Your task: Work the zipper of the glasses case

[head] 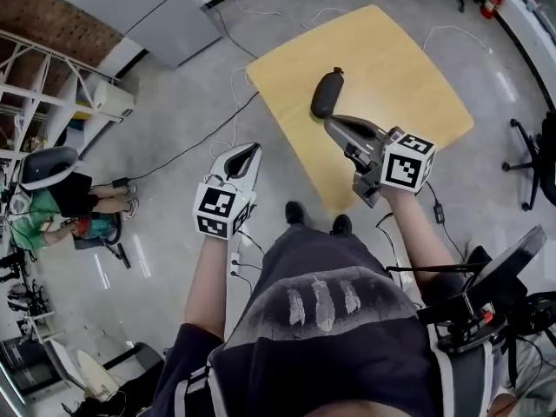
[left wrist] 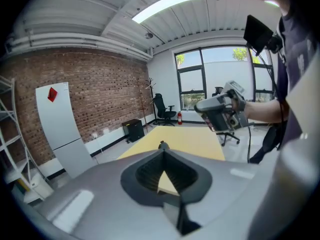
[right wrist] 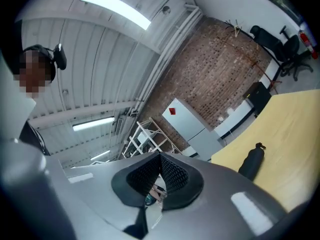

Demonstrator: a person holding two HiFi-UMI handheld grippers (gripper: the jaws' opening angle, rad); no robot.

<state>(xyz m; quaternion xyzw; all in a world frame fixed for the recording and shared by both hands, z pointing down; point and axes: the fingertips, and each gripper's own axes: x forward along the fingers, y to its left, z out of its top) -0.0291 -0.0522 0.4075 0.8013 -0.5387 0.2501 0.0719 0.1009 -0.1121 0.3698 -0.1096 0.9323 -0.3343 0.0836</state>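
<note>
Grey polished floor [head: 174,129], with a pale wooden table [head: 408,85] at one o'clock and a white cabinet [head: 143,7] at eleven. In the left gripper view, a red brick wall [left wrist: 95,99] at nine o'clock, tall windows [left wrist: 220,79] at two and a ceiling strip light [left wrist: 167,4] at twelve.

Left tongs [left wrist: 162,152] closed; perhaps case [left wrist: 162,145] on table [left wrist: 200,138].

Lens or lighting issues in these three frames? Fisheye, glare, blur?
Head view: wide-angle bending toward the edges, even light, glasses case sharp on the table. Left gripper view: strong fisheye with dark corners, strip light blown out, windows bright, left tool slightly soft up close. Right gripper view: same fisheye, scene tilted, ceiling lamp glaring.
</note>
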